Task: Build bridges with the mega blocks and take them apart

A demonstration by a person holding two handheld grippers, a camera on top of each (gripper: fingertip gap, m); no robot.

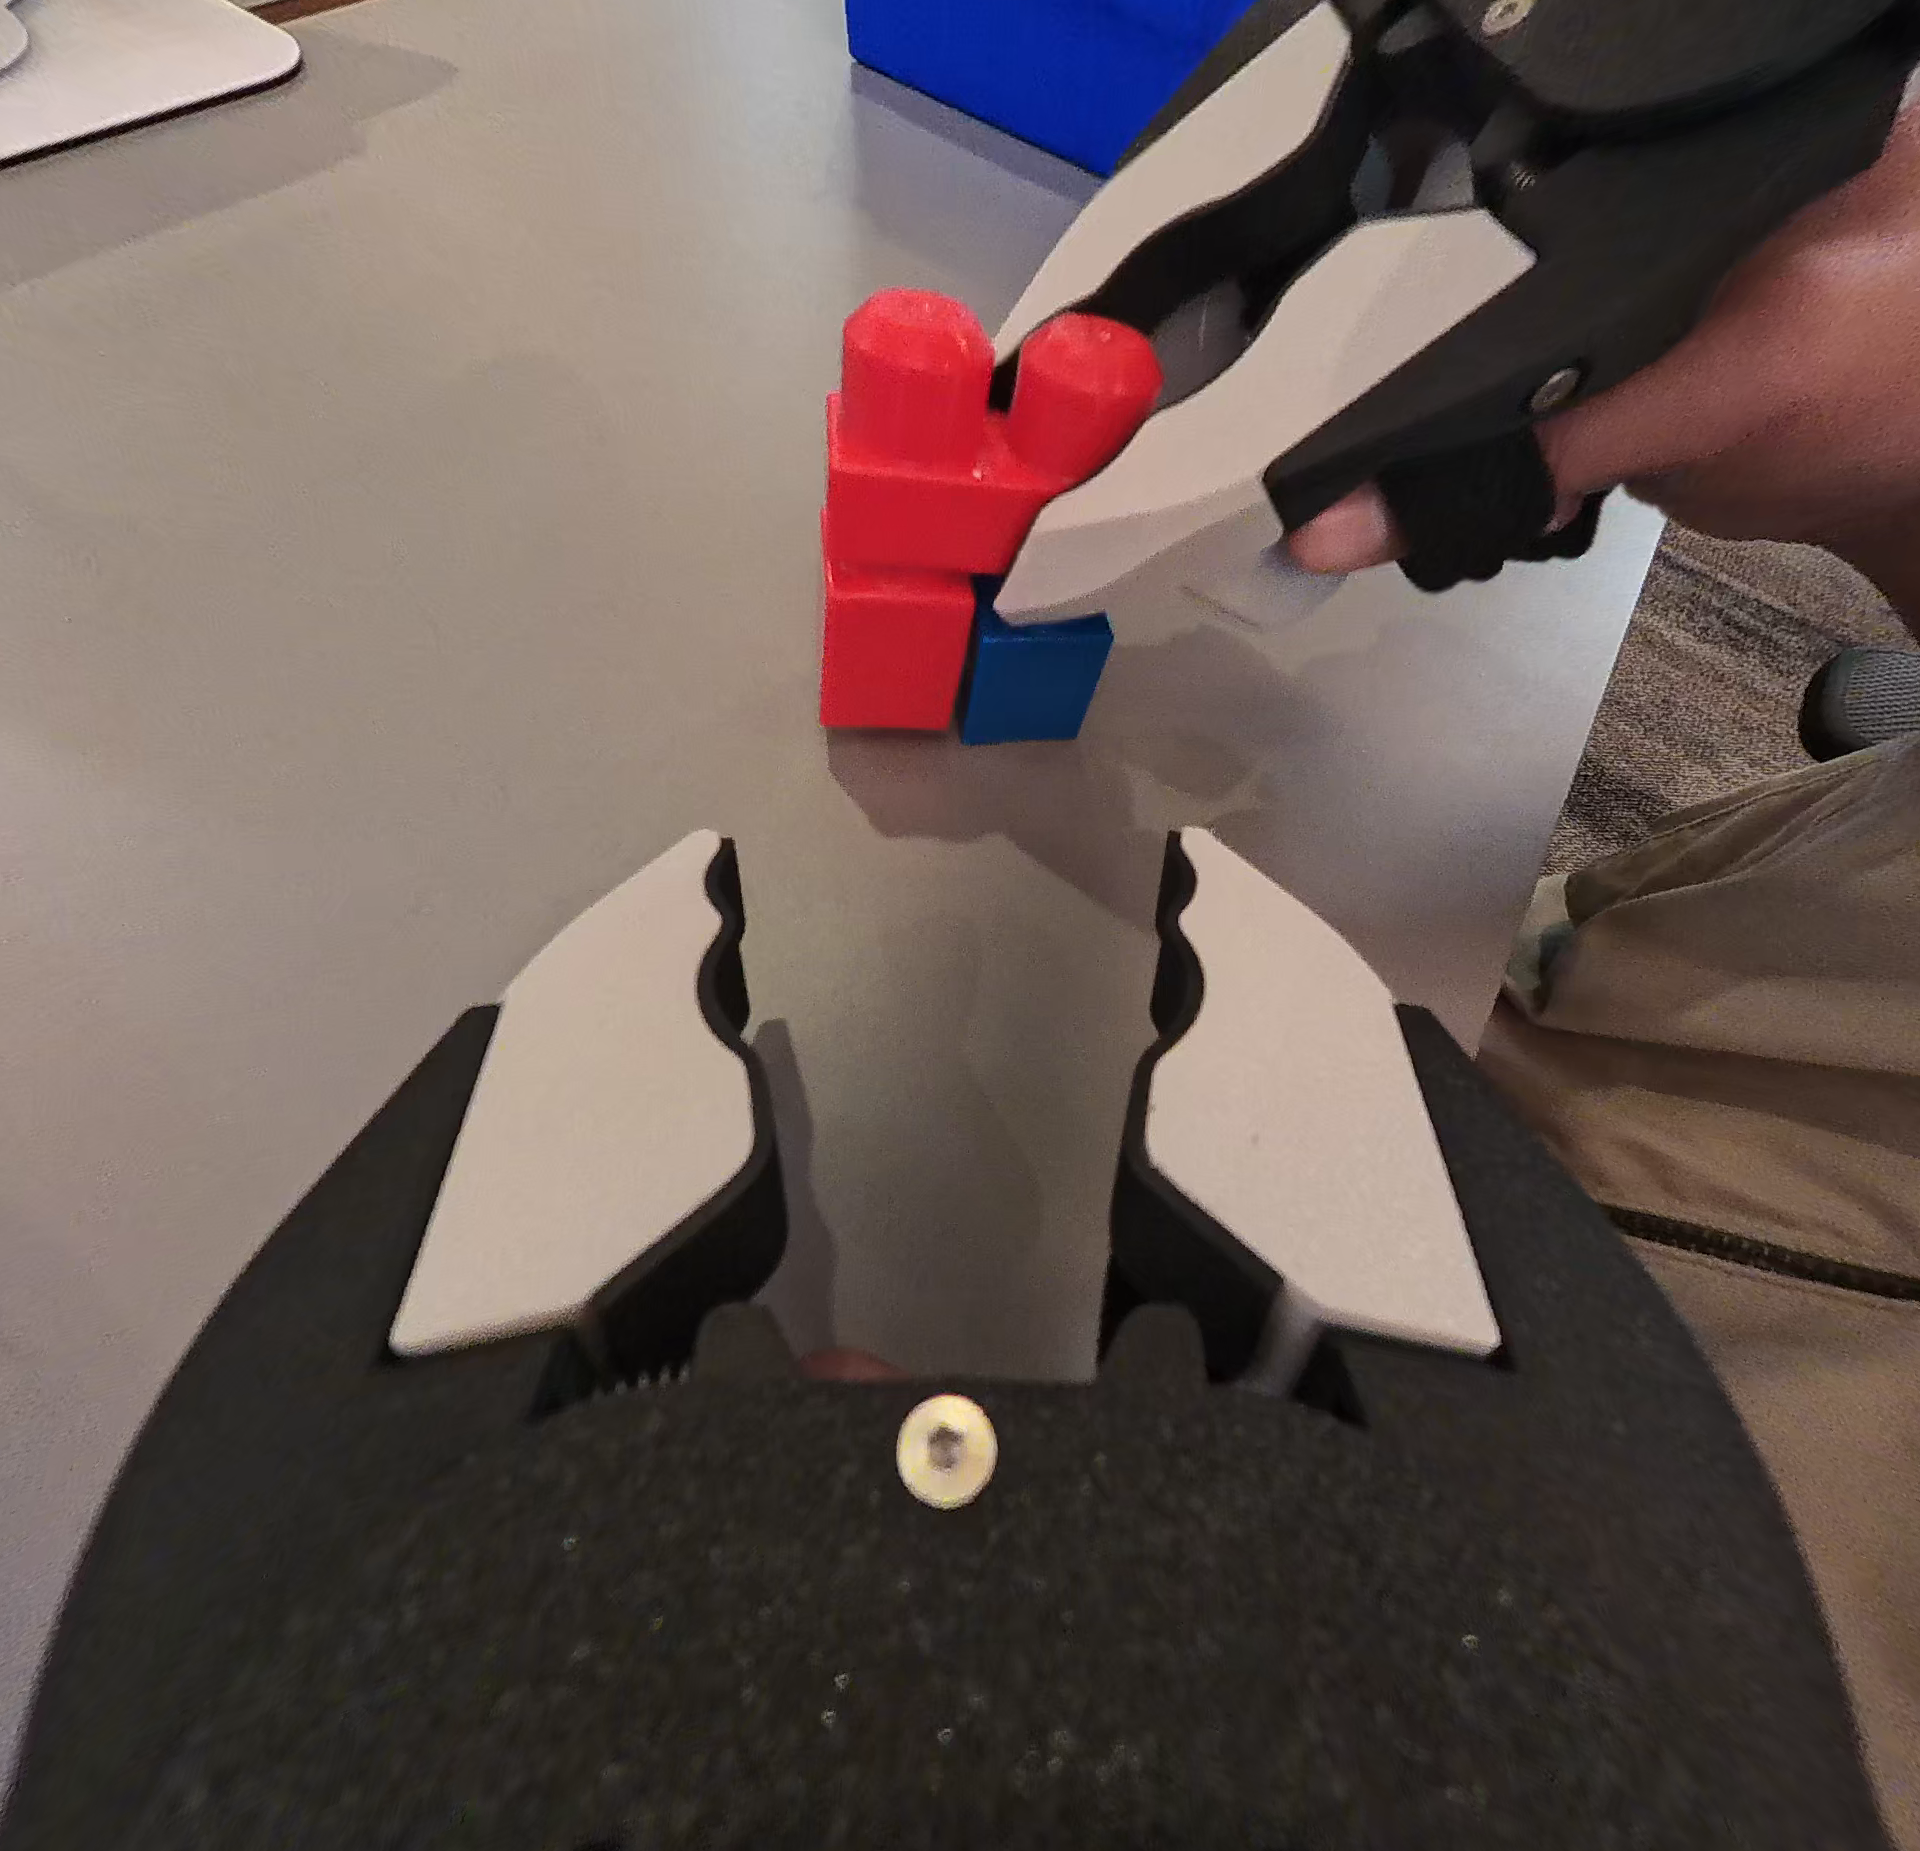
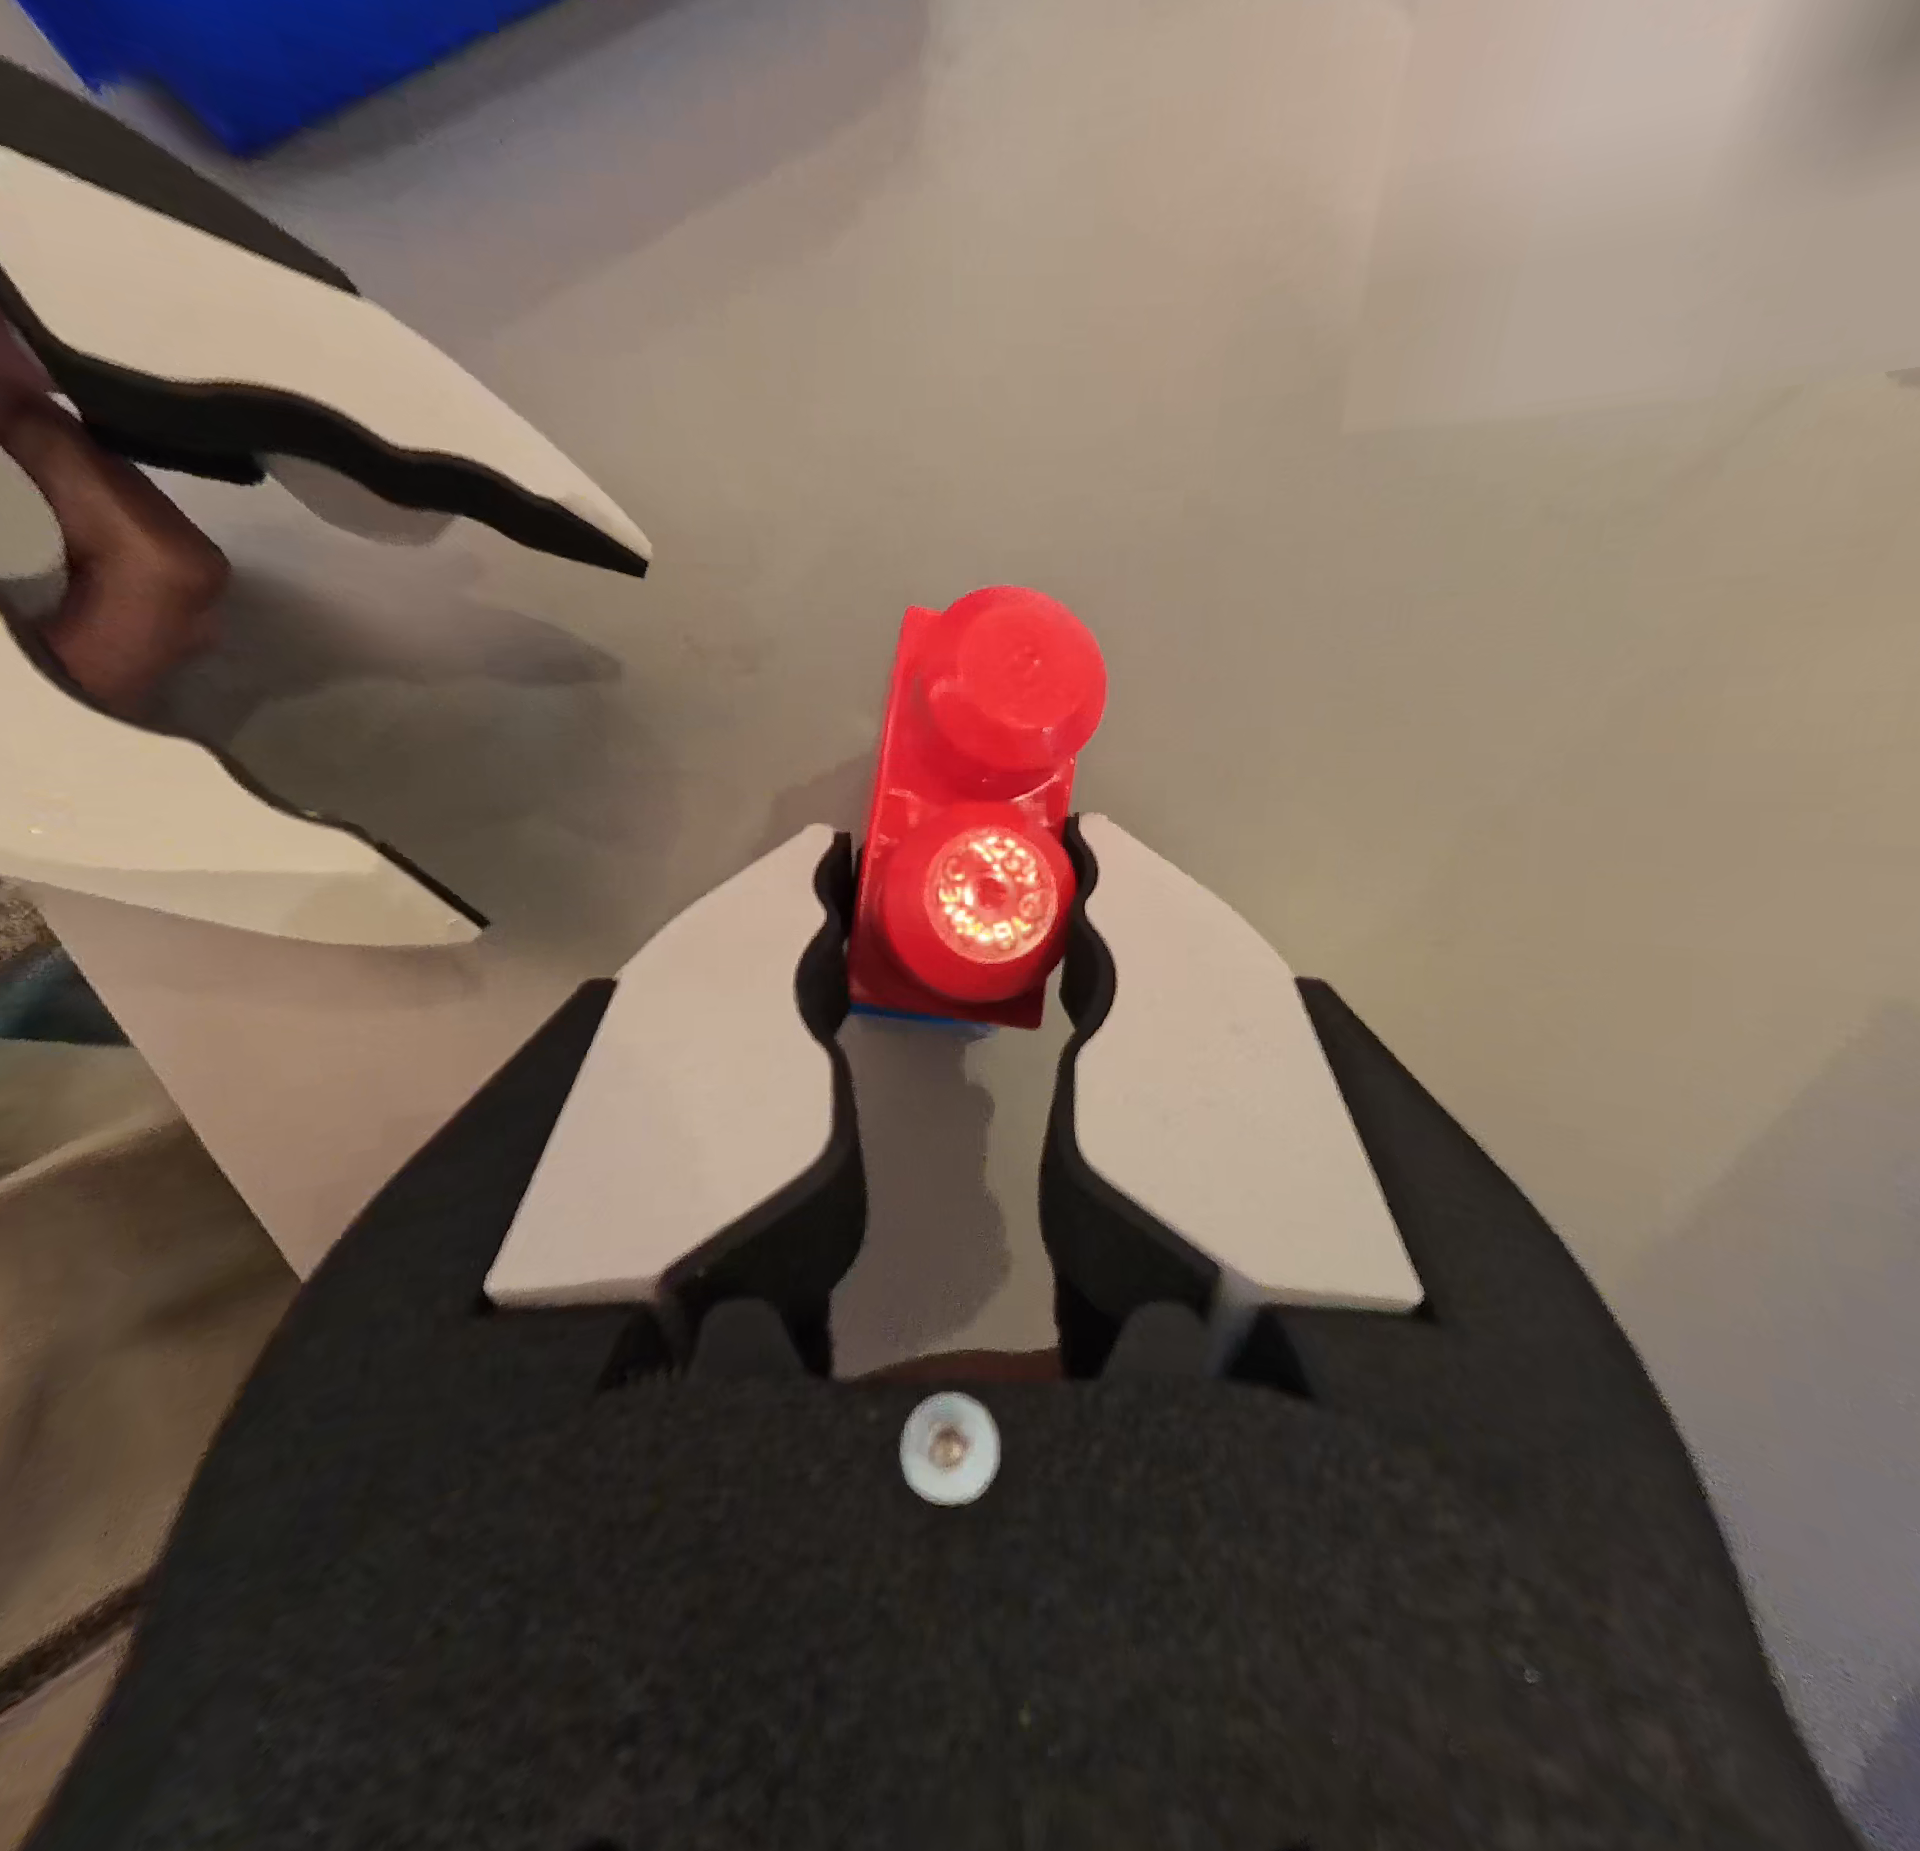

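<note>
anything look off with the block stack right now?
Yes. The top red block sits tilted on the small red block and blue block under it, not seated flat. The right gripper is clamped on its near end. The left gripper hangs open, off the stack.

The left tool (image 1: pixel 951 866) hangs low with its jaws spread wide and nothing between them. The right tool (image 2: pixel 961 887) reaches in from two o'clock in the left wrist view, tilted downward, its jaws pressed against something held between them. A hand (image 1: pixel 1714 367) grips its handle.
</note>
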